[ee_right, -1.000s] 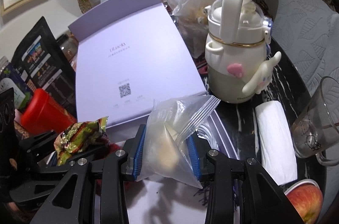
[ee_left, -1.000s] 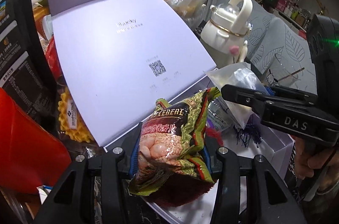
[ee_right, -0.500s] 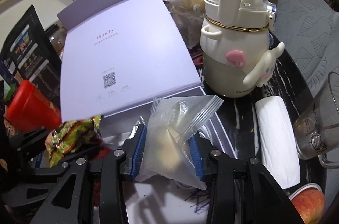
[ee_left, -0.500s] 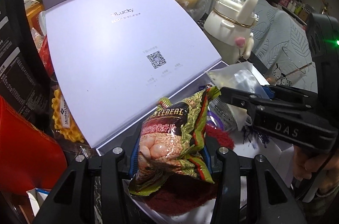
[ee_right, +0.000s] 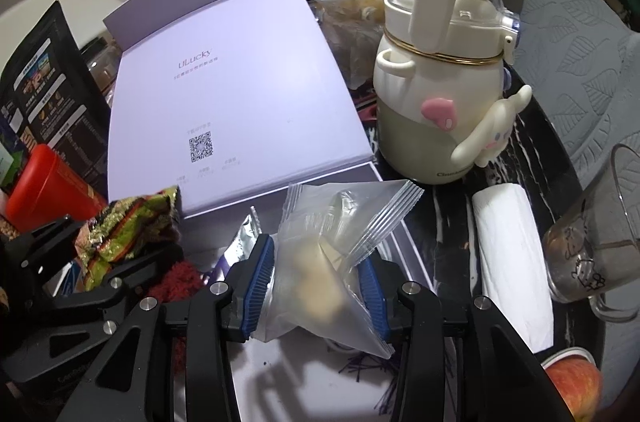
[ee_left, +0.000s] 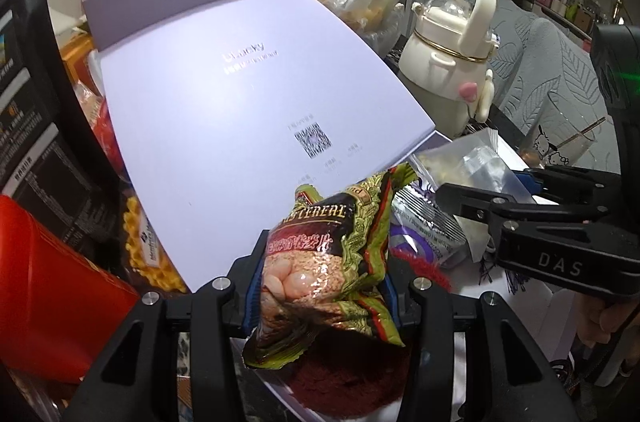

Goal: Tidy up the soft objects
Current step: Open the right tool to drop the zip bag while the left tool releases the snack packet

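Over the open lilac box (ee_right: 404, 246), we held both grippers side by side, each with a soft packet between its jaws. The left gripper (ee_left: 320, 286) clenched a green cereal packet (ee_left: 328, 262), its blue pads pressed into the crumpled foil on both sides. The packet hung above a dark red fuzzy thing (ee_left: 352, 374) lying in the box. The right gripper (ee_right: 316, 286) had a clear bag (ee_right: 332, 254) with a pale lump inside between its jaws; they had just been opening, yet both blue pads lay against the plastic, so we could not tell how firmly it was gripped. A silver sachet (ee_left: 424, 226) lay in the box between the two grippers, and loose purple threads (ee_right: 368, 370) lay on the box floor beneath the bag.

The raised box lid (ee_right: 240, 94) stood just behind both packets. To its right, on the dark surface (ee_right: 532, 142), stood a cream kettle-shaped bottle (ee_right: 440, 102), with a white roll (ee_right: 512, 262), a glass mug (ee_right: 596, 234) and an apple (ee_right: 576, 386) nearer us. A red tub (ee_right: 52, 182) and black bags (ee_right: 44, 86) crowded the left side.
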